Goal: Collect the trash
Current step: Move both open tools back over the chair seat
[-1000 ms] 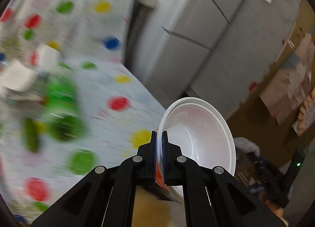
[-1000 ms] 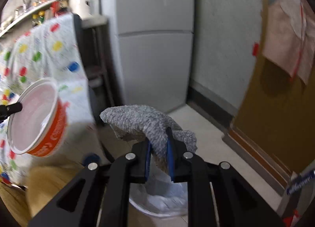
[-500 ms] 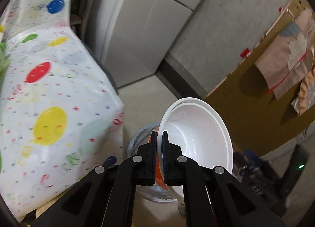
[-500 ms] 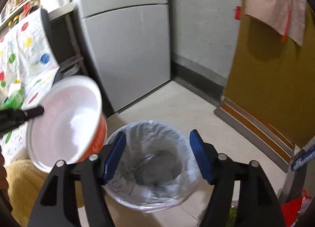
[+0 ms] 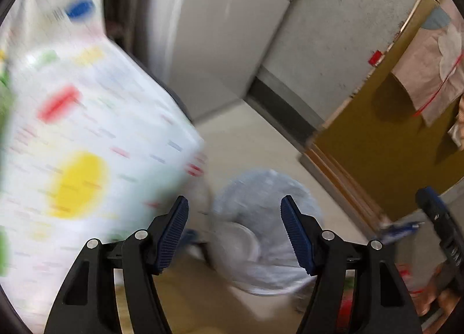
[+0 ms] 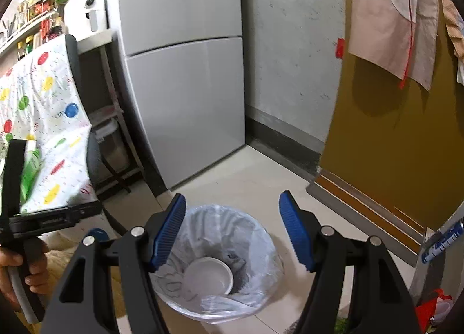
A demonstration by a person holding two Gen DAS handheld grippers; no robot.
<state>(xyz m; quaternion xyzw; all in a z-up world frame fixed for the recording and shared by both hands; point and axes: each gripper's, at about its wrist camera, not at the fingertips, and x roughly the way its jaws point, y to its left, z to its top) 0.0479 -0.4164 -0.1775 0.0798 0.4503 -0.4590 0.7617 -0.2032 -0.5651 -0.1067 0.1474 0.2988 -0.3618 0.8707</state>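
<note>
Both sets of jaws are standing wide apart with nothing between the blue pads. The right gripper [image 6: 232, 232] is hovering above the trash bin [image 6: 262, 235], which is sitting on the pale floor tiles [image 6: 246, 174] and is lined with a thin, crinkled plastic bag. Down in the bin a white bowl [image 6: 208, 276] is lying mouth-up against something dark and grey that I cannot make out.

The left gripper [image 5: 234, 232] is also gaping empty, and through its blurred view the same bin [image 5: 278, 189] is showing just ahead of the pads, with the pale round of the bowl [image 5: 237, 241] inside it. A hand [image 6: 20, 273] is gripping that left tool's handle at the edge of the right view.

Beside the bin the spotted tablecloth [image 6: 43, 119] is hanging down, with a green bottle [image 6: 30, 171] on it. A grey fridge [image 6: 185, 73] is standing behind, near a mustard-coloured door [image 6: 406, 145].
</note>
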